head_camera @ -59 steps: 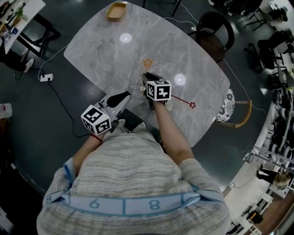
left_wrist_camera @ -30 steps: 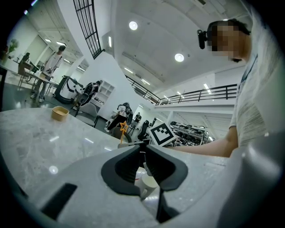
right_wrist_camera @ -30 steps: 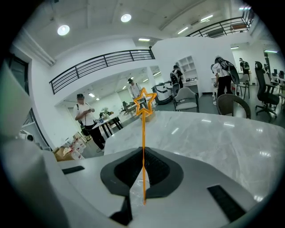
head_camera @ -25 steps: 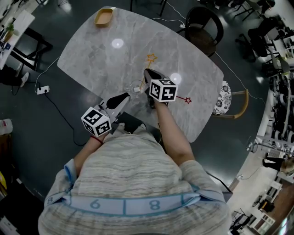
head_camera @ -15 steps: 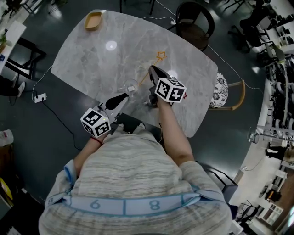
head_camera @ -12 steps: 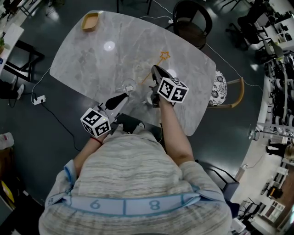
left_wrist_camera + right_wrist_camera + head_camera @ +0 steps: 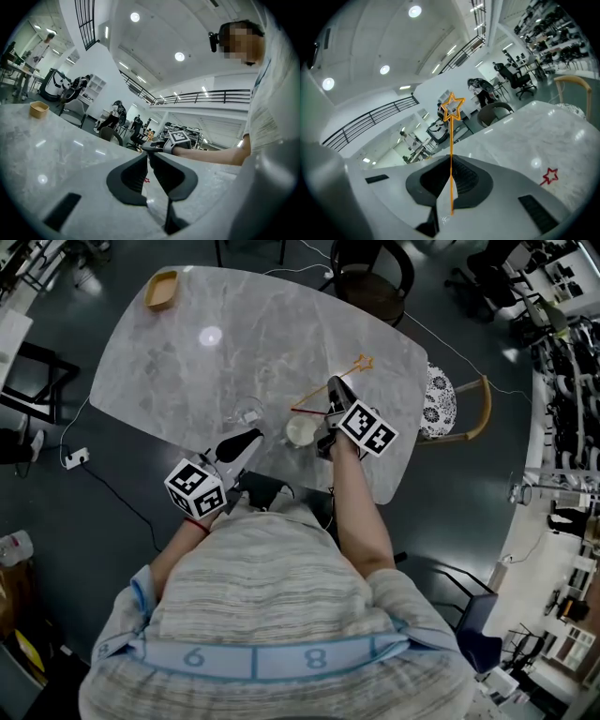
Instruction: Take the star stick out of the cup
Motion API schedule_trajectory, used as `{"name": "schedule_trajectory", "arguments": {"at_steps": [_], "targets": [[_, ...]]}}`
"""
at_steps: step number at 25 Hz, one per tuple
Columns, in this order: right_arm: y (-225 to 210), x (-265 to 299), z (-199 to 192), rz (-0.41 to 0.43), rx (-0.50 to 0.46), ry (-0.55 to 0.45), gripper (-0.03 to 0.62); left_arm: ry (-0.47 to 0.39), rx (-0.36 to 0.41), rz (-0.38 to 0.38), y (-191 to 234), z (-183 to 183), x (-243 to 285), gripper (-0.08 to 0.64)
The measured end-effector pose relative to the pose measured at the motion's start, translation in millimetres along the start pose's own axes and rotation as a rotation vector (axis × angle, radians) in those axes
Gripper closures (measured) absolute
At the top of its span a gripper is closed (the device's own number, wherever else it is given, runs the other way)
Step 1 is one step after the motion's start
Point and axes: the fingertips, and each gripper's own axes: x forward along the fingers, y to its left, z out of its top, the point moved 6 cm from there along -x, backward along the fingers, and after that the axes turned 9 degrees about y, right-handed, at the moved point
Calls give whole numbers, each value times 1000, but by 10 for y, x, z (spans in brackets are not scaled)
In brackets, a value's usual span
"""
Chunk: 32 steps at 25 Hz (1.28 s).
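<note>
The orange star stick (image 7: pixel 451 140) stands upright between my right gripper's jaws, its star (image 7: pixel 452 107) above them. In the head view my right gripper (image 7: pixel 334 393) is shut on that stick, and the star (image 7: pixel 364 363) points up and right over the table's far edge. The clear glass cup (image 7: pixel 248 412) stands on the marble table (image 7: pixel 187 371), well left of the stick and apart from it. My left gripper (image 7: pixel 253 435) hovers shut just below the cup, holding nothing. The left gripper view shows its jaws (image 7: pixel 147 155) pressed together.
A red star stick (image 7: pixel 551 176) lies flat on the table by my right gripper. A small wooden tray (image 7: pixel 161 289) sits at the far left corner. Chairs (image 7: pixel 373 268) stand round the far and right edges. The near table edge is close to my body.
My right gripper has moved right and up with the orange star stick, drawing it away from the cup. The left gripper has stayed put by the cup.
</note>
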Motion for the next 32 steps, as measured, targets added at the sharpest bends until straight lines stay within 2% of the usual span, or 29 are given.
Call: {"name": "schedule_trajectory", "arguments": {"at_steps": [5, 11, 21, 29, 32], "targets": [[-412, -142, -89, -52, 217, -82, 577, 22, 4, -23, -65, -42, 96, 509], [-761, -303, -206, -112, 357, -140, 577, 46, 10, -43, -124, -83, 172, 509], [-1238, -493, -459, -210, 648, -215, 576, 68, 19, -72, -199, -97, 298, 509], [-1307, -485, -576, -220, 801, -230, 574, 73, 17, -83, -224, -76, 377, 509], [-1304, -482, -604, -231, 810, -217, 574, 72, 17, -83, -210, -80, 378, 509]]}}
